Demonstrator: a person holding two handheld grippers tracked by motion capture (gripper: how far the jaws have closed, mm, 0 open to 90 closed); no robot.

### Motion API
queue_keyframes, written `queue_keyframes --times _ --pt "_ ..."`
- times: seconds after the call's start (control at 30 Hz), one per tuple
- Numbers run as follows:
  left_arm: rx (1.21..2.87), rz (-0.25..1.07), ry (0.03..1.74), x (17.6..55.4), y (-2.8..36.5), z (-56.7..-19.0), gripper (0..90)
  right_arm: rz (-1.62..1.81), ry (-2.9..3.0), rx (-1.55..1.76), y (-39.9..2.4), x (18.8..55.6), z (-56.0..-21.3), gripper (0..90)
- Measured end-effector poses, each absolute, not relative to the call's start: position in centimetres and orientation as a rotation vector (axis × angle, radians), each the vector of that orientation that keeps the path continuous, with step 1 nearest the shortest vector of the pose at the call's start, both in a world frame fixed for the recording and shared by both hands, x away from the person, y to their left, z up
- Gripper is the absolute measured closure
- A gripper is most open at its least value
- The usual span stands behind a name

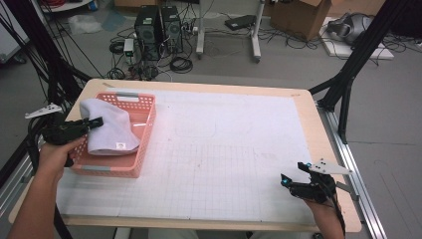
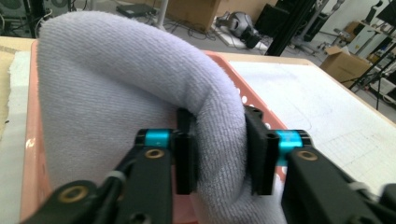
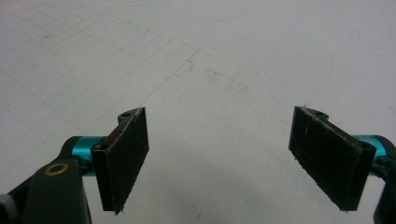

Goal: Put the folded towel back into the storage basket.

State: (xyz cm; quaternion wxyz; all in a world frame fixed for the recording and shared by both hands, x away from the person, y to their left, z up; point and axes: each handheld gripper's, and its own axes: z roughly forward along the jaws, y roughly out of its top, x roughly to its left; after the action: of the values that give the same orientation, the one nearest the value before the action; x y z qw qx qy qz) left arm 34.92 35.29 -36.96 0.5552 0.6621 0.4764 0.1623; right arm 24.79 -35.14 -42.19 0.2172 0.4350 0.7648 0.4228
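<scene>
pink basket (image 1: 142,149) at table's left edge; left claw (image 2: 219,154) pinching towel (image 2: 116,84) fold; right claw (image 3: 219,158) spread wide

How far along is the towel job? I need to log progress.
Done: the towel lies folded over in the pink basket. In hand: the left gripper pinches a fold of it. Left: releasing it. The right gripper waits open above the mat.

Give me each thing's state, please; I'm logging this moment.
towel: folded, draped over the basket, one fold pinched.
basket: upright on the table, holding the towel.
left gripper: shut on the towel.
right gripper: open, nothing between its jaws, above the white mat.
</scene>
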Motion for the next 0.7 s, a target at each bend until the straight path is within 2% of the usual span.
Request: queue_keyframes --times 0.4,0.57,0.7 --pt "1.553 0.364 0.944 35.8 33.5 -37.2 73.1 1.169 2.124 1.209 -35.0 24.8 -42.2 18.8" --pt "1.526 0.283 1.128 36.5 34.2 -37.7 68.5 1.164 2.128 1.207 -35.1 24.8 -42.3 18.8" --pt "1.496 0.249 1.258 36.3 35.2 -37.5 54.3 1.164 2.124 1.211 -35.2 24.8 -42.3 18.8"
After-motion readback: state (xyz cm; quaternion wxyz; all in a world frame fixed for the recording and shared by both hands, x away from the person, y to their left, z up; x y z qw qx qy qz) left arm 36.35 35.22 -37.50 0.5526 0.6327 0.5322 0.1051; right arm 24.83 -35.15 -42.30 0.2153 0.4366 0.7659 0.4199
